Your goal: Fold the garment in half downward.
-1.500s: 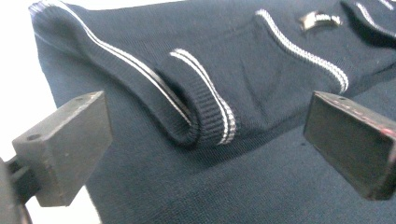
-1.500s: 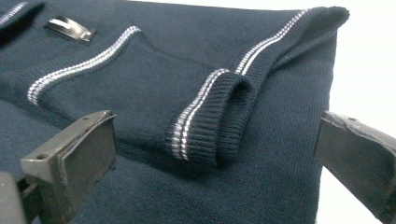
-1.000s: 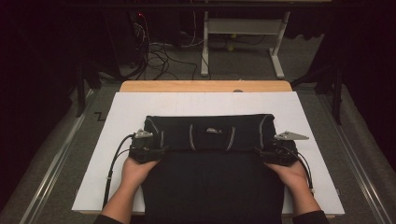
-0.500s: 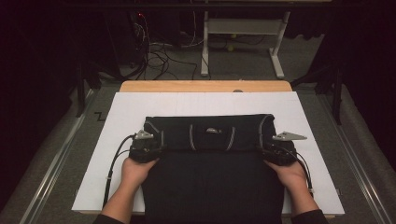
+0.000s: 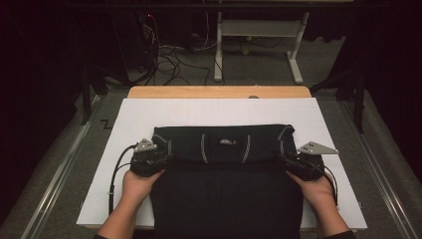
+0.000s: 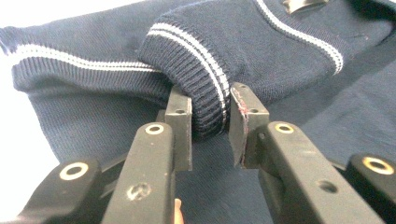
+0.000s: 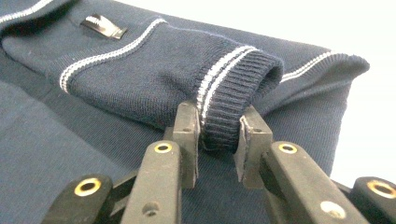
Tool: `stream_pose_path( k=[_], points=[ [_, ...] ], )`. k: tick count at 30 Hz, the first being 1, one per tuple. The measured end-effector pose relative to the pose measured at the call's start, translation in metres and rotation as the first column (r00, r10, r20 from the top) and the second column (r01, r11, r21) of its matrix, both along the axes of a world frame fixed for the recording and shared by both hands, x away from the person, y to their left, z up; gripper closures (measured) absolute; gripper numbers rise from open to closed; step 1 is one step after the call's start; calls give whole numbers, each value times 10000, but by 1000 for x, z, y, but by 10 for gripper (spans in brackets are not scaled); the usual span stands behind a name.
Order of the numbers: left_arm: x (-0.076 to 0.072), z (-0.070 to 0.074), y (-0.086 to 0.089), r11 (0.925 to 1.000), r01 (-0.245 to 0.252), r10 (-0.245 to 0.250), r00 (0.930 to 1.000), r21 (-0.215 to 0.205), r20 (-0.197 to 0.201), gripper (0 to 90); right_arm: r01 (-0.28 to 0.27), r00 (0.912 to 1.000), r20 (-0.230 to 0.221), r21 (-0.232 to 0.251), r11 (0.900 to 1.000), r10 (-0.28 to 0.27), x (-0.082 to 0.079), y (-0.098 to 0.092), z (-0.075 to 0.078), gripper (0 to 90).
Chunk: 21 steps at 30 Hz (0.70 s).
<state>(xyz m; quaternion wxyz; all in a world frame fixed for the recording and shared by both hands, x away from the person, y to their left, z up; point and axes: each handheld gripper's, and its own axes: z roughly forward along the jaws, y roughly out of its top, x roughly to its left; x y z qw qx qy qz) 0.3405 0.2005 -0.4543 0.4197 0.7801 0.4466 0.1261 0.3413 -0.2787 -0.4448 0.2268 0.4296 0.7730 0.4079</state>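
Observation:
A navy knit sweater (image 5: 226,194) with white stripes lies flat on the white board (image 5: 214,112), its sleeves folded across the chest. My left gripper (image 5: 161,158) is at the sweater's left edge. Its jaws have just been closing, and its pads now press the ribbed left cuff (image 6: 201,70) from both sides at my left gripper (image 6: 210,105). My right gripper (image 5: 291,162) is at the right edge. Its jaws have also just been closing. In its own view my right gripper (image 7: 219,126) pinches the right cuff (image 7: 238,88), which is raised a little off the body fabric.
The board rests on a wooden tabletop (image 5: 219,92) whose far edge shows. Beyond it are floor cables (image 5: 169,55) and a white table frame (image 5: 259,30). A small label (image 5: 227,141) sits at the sweater's neck. Bare white board flanks the sweater on both sides.
Both hands have risen slightly at the sweater's edges, taking the sleeve ends up a little with them. The sweater's body has not shifted.

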Motion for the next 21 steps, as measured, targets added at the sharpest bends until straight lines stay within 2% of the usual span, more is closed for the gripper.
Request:
stream_pose_path(
  k=[2, 6, 10, 21],
  points=[
    [-9, 1, -1, 9999, 100, -99, 9997, -47, 234, 689, -101, 9999, 14, -91, 9999, 101, -5, -1, -1, 742],
    [-26, -4, -4, 9995, 313, -315, 9993, 77, 206, 689, -125, 9999, 36, 109, 9999, 125, -15, -4, -4, 745],
    [-39, -4, -2, 9992, 386, -384, 9989, -73, 261, 689, -248, 9997, 50, 291, 9993, 246, -25, -8, -3, 746],
    [-65, -3, 0, 9974, 700, -695, 9971, -143, 318, 689, -554, 9985, 50, 232, 9982, 553, -54, -13, -6, 746]
  ],
)
